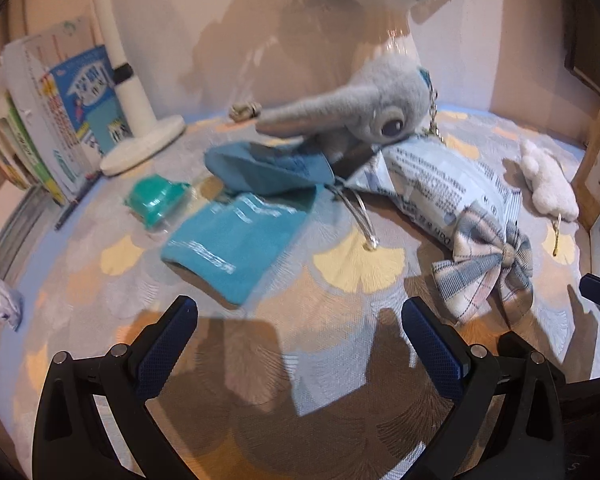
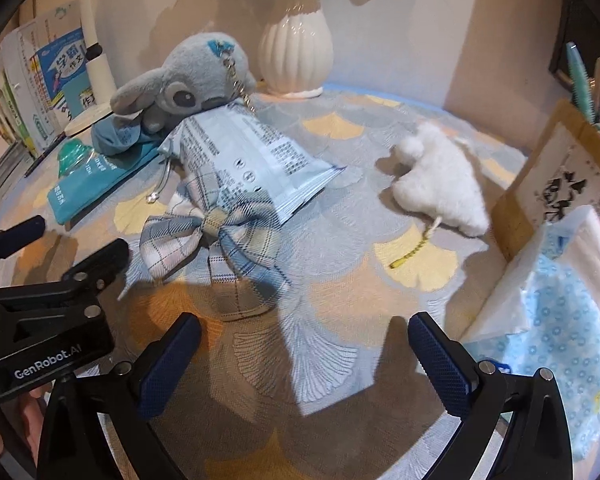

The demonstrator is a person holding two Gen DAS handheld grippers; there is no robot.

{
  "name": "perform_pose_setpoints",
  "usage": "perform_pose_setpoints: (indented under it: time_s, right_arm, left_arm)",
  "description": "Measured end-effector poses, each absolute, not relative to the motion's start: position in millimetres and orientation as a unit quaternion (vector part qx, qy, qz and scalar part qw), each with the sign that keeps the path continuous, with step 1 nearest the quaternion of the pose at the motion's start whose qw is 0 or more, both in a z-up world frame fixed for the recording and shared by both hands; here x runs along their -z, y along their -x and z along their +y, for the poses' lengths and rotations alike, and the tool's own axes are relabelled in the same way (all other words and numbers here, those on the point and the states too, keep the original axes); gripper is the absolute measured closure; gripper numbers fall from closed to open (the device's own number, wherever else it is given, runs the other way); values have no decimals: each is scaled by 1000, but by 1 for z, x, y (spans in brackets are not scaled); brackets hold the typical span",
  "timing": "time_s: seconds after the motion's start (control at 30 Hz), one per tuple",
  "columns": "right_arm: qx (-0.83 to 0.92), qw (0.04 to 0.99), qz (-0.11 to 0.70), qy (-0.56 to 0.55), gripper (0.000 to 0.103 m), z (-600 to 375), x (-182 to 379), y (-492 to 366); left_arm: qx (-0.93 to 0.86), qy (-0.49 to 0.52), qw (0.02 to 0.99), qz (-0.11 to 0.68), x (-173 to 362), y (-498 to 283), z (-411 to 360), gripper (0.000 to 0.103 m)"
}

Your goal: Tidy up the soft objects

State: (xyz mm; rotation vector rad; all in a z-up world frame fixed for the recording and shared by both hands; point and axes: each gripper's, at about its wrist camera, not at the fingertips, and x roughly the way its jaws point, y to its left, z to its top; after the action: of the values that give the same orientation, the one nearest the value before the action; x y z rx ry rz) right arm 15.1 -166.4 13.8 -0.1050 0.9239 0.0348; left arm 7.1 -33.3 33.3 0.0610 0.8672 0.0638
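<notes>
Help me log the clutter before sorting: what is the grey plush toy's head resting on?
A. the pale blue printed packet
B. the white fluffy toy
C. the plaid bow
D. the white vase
A: in the right wrist view the grey plush toy leans its head on the upper end of the pale blue printed packet, apart from the white fluffy toy and the white vase.

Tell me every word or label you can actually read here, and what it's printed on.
"GenRobot.AI": on the black body of the left tongs.
"学霸": on the blue book cover.
Pale blue packet: dense print, too small to read.
Teal pouch: white lettering, blurred.
Brown card: black marks, unreadable.
</notes>
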Motion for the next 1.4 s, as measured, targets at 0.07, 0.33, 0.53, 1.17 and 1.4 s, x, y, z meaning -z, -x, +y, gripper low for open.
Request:
perform_pose_setpoints:
  time_s: [0.07, 0.33, 0.53, 1.17, 1.4]
  right_arm:
    - [-15, 900, 432, 48, 0, -165, -19, -9]
    - [-107, 879, 464, 10, 0, -115, -15, 11]
    - [-76, 878, 468, 72, 0, -60, -6, -11]
    - [-93, 891, 441, 57, 0, -62, -1, -13]
    - [-93, 891, 441, 57, 0, -62, -1, -12]
  left_arm:
    - [-34, -23, 908, 416, -35, -7, -29, 1]
    - [-55, 17, 908, 416, -50, -9, 36, 1]
    - [-56, 100, 884, 454, -24, -24, 83, 1]
    - [-54, 78, 881, 464, -15, -30, 73, 1]
    - [-54, 78, 881, 464, -15, -29, 71, 1]
